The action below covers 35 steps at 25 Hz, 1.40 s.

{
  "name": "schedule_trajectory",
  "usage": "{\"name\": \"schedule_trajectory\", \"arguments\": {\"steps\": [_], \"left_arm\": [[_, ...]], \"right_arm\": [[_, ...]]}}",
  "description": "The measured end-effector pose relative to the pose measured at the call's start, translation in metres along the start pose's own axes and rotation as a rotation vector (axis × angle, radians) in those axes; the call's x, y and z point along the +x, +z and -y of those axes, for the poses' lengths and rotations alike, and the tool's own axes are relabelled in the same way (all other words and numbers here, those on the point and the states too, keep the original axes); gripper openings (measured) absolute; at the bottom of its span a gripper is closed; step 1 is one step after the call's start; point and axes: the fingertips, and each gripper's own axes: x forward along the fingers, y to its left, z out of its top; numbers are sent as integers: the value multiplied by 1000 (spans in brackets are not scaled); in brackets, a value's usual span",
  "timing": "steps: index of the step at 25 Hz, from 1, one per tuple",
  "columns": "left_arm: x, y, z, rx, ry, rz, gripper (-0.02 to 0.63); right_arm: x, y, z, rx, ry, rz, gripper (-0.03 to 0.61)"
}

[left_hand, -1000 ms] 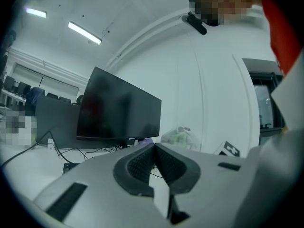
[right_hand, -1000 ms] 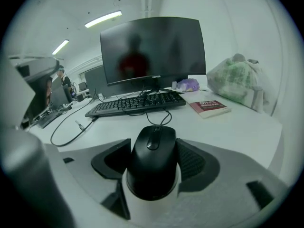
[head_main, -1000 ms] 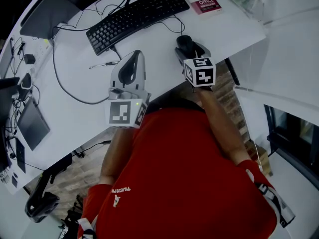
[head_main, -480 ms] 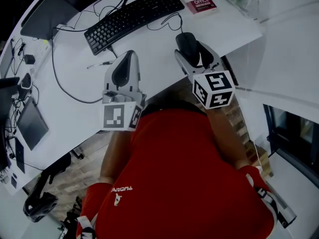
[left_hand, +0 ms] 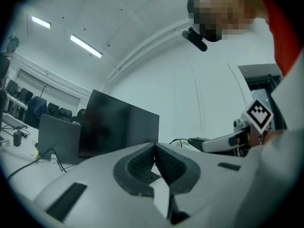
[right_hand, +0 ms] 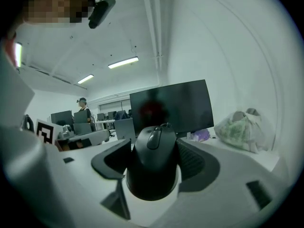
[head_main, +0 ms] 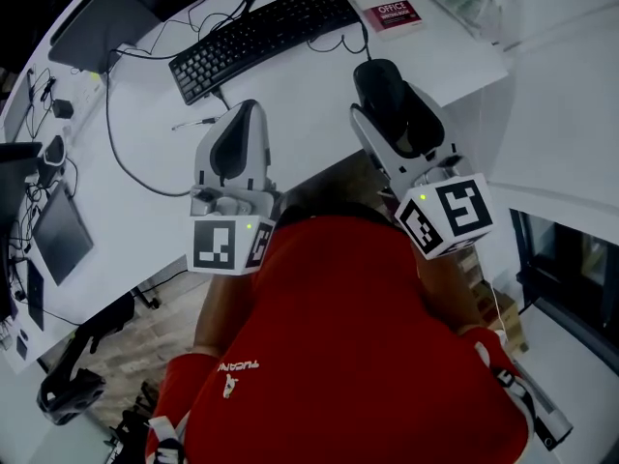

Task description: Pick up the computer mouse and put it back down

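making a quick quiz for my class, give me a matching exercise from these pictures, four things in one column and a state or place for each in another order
Things
1. computer mouse
2. left gripper
3. keyboard
4. red booklet

States or places
A. black, lying flat on the white desk
B. clamped between the right gripper jaws
C. jaws together, nothing between them
D. near the desk's far right corner

Pairs: 1-B, 2-C, 3-A, 4-D
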Motion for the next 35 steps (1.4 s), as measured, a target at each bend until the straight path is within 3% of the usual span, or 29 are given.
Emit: {"name": "schedule_trajectory", "arguments": {"steps": [7, 16, 35], "left_arm": [[-3, 4, 7, 10, -3, 10, 11], [-1, -2, 6, 9, 9, -9, 11], [-1, -28, -9, 8, 62, -76, 9]], "right_arm": [[-17, 26, -8, -32, 18, 55, 299], [-5, 8, 1, -30, 15, 16, 299], [62, -136, 45, -44, -14, -253, 299]]}}
